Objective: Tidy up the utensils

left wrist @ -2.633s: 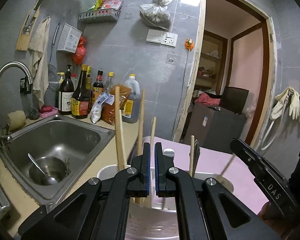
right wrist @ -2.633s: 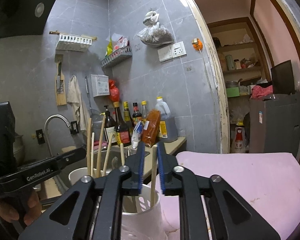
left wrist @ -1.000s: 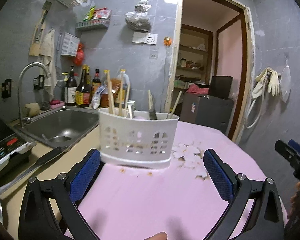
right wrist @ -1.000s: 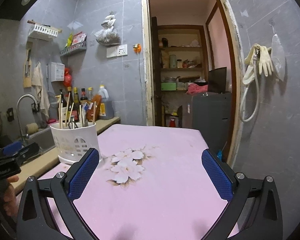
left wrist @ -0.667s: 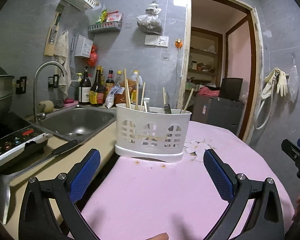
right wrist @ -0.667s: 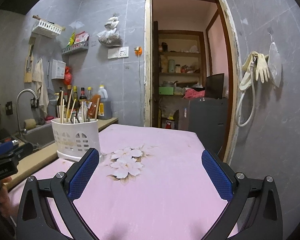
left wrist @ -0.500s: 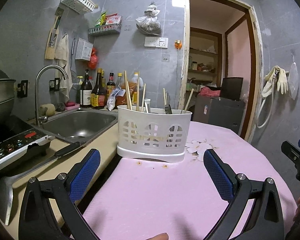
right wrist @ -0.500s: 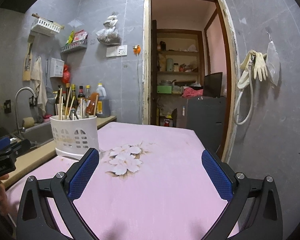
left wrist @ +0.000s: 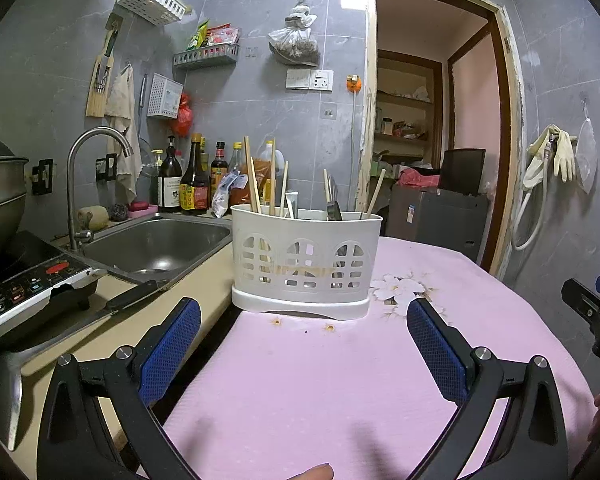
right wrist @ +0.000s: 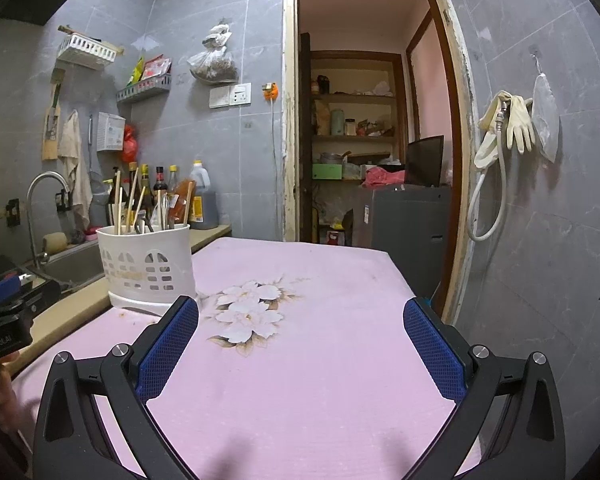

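A white slotted utensil holder (left wrist: 306,258) stands on the pink tablecloth (left wrist: 340,380) at the table's left edge. It holds several wooden chopsticks (left wrist: 253,180) and metal utensils (left wrist: 333,200). It also shows in the right wrist view (right wrist: 146,264) at the left. My left gripper (left wrist: 303,354) is wide open and empty, a short way in front of the holder. My right gripper (right wrist: 301,350) is wide open and empty over the flower print (right wrist: 248,312), to the right of the holder.
A steel sink (left wrist: 156,240) with a tap (left wrist: 88,172) lies left of the table. An induction cooker (left wrist: 24,280) and a ladle (left wrist: 52,344) lie on the counter. Sauce bottles (left wrist: 192,184) line the wall. A doorway (right wrist: 372,140) and a grey cabinet (right wrist: 404,224) lie beyond the table.
Both grippers were shut above the holder 2.6 s ago. They have since opened wide and drawn back from it. Over the last second they drifted only slightly.
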The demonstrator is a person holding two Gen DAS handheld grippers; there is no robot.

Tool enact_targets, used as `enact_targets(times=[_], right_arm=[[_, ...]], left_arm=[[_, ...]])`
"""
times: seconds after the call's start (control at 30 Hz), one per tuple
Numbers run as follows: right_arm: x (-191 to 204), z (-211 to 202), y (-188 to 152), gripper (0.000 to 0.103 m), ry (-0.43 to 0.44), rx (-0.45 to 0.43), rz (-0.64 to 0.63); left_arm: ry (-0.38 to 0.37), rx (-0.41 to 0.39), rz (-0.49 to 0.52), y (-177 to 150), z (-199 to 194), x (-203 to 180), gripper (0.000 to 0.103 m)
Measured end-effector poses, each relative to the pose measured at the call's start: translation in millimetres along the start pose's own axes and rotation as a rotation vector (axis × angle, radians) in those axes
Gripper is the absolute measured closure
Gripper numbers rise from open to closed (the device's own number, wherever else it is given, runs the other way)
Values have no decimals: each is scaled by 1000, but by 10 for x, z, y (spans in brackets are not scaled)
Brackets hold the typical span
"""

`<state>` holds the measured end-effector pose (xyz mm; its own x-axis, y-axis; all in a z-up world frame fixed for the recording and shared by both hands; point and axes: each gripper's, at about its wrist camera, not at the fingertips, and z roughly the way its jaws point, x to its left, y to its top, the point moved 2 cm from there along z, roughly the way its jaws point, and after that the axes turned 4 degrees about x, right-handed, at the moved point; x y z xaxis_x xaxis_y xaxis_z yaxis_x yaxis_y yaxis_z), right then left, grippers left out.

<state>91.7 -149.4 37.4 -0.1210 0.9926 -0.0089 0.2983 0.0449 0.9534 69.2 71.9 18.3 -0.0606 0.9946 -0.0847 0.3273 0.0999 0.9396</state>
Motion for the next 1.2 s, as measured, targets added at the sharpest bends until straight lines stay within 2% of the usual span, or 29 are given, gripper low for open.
enact_targets(times=[1.2], right_arm=[[73, 3, -5, 0, 5, 5, -1]], left_arm=[[-22, 9, 24, -13, 26, 17, 2]])
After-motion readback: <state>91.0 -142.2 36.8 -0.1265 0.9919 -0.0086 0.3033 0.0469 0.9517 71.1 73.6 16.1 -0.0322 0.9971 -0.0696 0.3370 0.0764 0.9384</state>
